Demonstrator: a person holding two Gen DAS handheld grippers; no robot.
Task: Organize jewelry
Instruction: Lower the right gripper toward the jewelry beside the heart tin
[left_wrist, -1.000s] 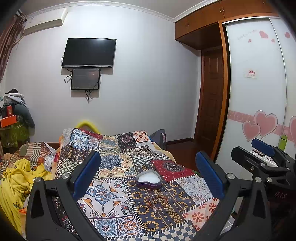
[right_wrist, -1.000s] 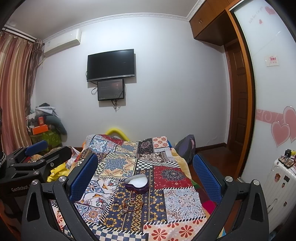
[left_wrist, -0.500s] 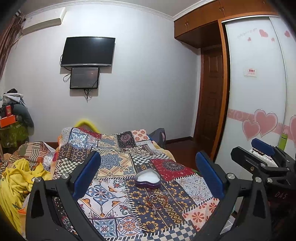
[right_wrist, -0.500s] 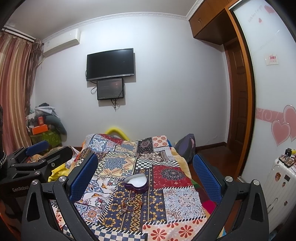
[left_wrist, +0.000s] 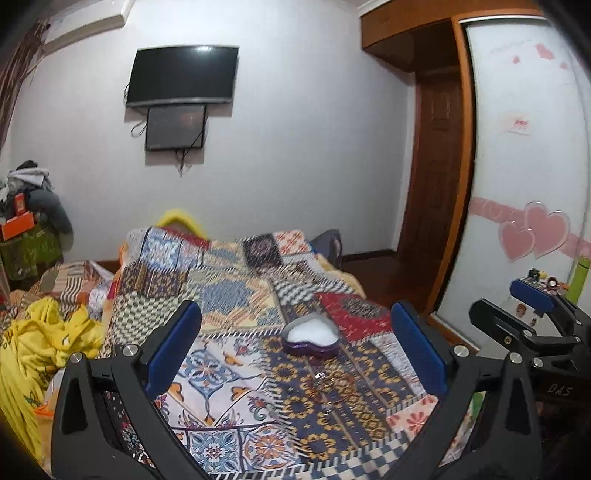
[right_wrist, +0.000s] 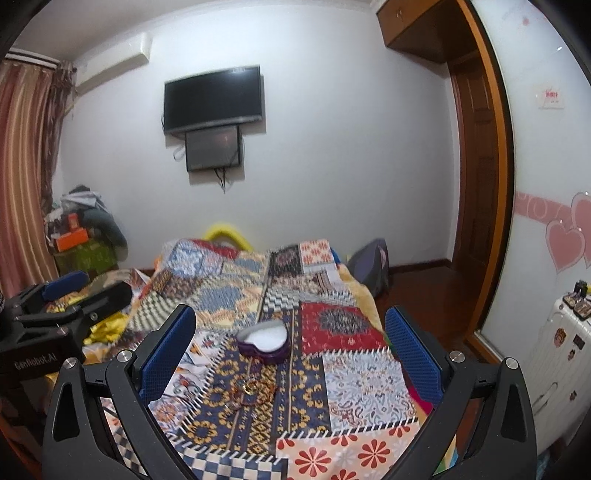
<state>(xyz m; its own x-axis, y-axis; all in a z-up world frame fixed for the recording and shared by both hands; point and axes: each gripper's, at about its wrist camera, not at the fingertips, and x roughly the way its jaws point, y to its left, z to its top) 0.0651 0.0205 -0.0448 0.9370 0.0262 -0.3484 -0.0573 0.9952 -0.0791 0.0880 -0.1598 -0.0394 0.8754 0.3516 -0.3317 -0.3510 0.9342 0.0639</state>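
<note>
A purple heart-shaped jewelry box (left_wrist: 311, 338) with a white lining lies open on the patchwork bedspread (left_wrist: 229, 295); it also shows in the right wrist view (right_wrist: 264, 341). Small rings and a bracelet (right_wrist: 251, 391) lie in a loose cluster on the spread in front of the box, faint in the left wrist view (left_wrist: 325, 384). My left gripper (left_wrist: 295, 347) is open and empty, above the near end of the bed. My right gripper (right_wrist: 290, 345) is open and empty beside it. Each gripper shows in the other's view, the right (left_wrist: 532, 295) and the left (right_wrist: 66, 286).
Yellow clothes (left_wrist: 44, 332) are piled at the bed's left. A wardrobe with heart stickers (left_wrist: 532, 236) and a white suitcase (right_wrist: 565, 354) stand on the right. A television (right_wrist: 214, 98) hangs on the far wall. A dark bag (right_wrist: 369, 266) leans beside the bed.
Both views have tilted slightly and the box sits a little lower and closer. The jaws have stayed open and nothing on the bed has moved.
</note>
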